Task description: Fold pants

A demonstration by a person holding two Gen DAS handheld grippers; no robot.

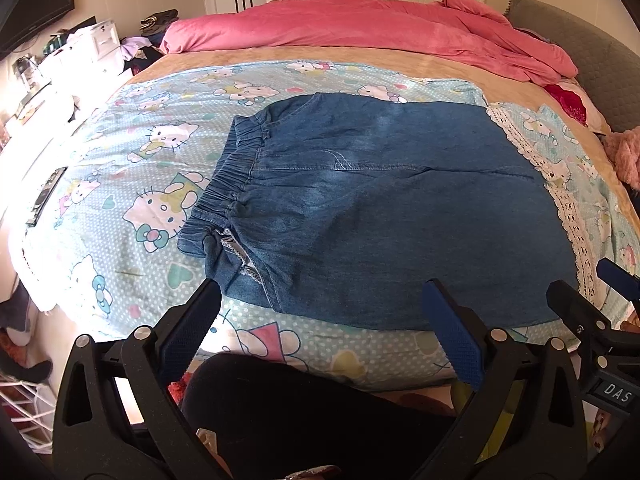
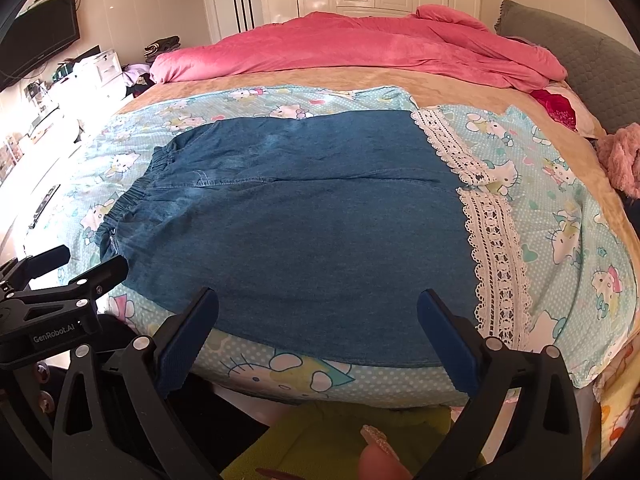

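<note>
Right now your denim pants (image 1: 380, 216) lie flat on the cartoon-print sheet (image 1: 132, 184), elastic waistband (image 1: 224, 184) gathered leftward, white lace trim (image 2: 492, 248) rightward. Left gripper (image 1: 320, 320) and right gripper (image 2: 318, 320): ribbed blue pads spread apart, empty, near edge.

The bed (image 2: 280, 76) carried a tan cover with a light blue cartoon-cat sheet (image 2: 560, 216) spread over its near half. Blue denim pants (image 2: 304, 232) lay flat on that sheet, reaching the near edge, waistband toward the left edge, white lace trim (image 2: 496, 252) at their right. A rumpled pink quilt (image 2: 360, 44) lay along the far edge.
</note>
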